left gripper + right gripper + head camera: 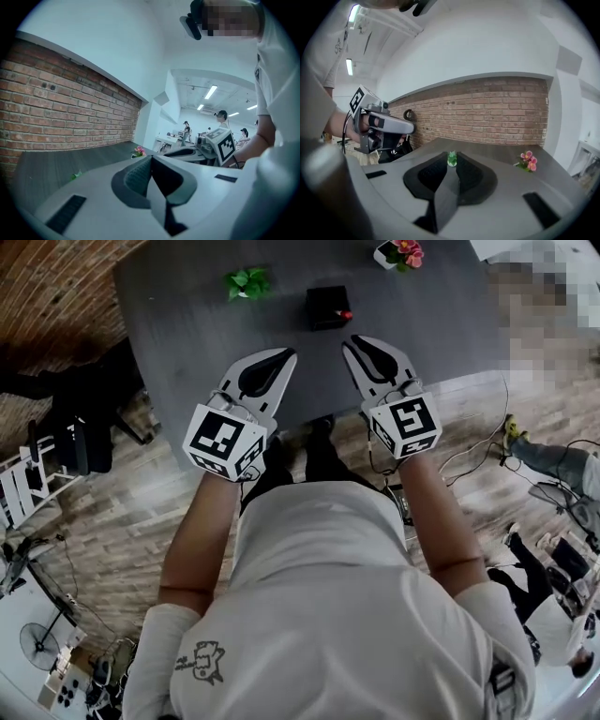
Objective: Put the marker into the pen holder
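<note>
The marker [346,314] seems already in the pen holder [326,307]; left gripper [287,353] fingers together, right gripper [351,340] fingers narrowly apart, both empty, short of it; next, just withdraw

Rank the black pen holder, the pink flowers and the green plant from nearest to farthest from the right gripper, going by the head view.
1. Black pen holder: just beyond the right gripper, slightly to its left.
2 and 3. Pink flowers, farther back on the right, and green plant, back on the left: both clearly farther, but too close to call between them.
</note>
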Tool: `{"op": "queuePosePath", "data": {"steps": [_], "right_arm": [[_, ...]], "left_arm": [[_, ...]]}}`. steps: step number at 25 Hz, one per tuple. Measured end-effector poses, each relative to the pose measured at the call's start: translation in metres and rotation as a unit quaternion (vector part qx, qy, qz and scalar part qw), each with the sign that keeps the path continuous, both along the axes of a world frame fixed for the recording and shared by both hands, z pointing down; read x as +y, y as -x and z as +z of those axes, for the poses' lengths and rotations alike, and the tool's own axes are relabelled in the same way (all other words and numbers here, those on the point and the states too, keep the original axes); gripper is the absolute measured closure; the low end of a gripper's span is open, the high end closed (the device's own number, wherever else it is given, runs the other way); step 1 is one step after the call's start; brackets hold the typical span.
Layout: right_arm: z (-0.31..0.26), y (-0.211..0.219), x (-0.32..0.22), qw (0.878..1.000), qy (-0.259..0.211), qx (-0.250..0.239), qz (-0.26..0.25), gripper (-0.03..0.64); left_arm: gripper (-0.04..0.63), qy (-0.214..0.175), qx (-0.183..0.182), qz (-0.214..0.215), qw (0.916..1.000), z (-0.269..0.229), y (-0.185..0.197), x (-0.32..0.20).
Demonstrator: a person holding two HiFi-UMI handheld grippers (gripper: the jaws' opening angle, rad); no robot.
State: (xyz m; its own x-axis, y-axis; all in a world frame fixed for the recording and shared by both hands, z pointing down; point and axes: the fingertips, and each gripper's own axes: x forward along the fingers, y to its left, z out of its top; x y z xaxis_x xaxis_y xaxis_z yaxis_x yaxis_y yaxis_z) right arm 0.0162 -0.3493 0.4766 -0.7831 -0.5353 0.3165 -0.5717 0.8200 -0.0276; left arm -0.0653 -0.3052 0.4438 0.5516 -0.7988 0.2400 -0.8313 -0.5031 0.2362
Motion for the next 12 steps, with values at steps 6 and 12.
{"op": "queuePosePath", "data": {"steps": [6,12], "right_arm": [[-0.030,0.009,0.033,0.999,-0.031,-0.002,0.010,0.576],[-0.057,0.017,0.066,0.998,-0.055,-0.014,0.030,0.597]], "left_arm": [[0.584,-0.023,-0.004,0.017,0.9996,-0.021,0.013,0.026],[0.584,-0.046,-0.005,0.044,0.9979,-0.040,0.019,0.052]]}}
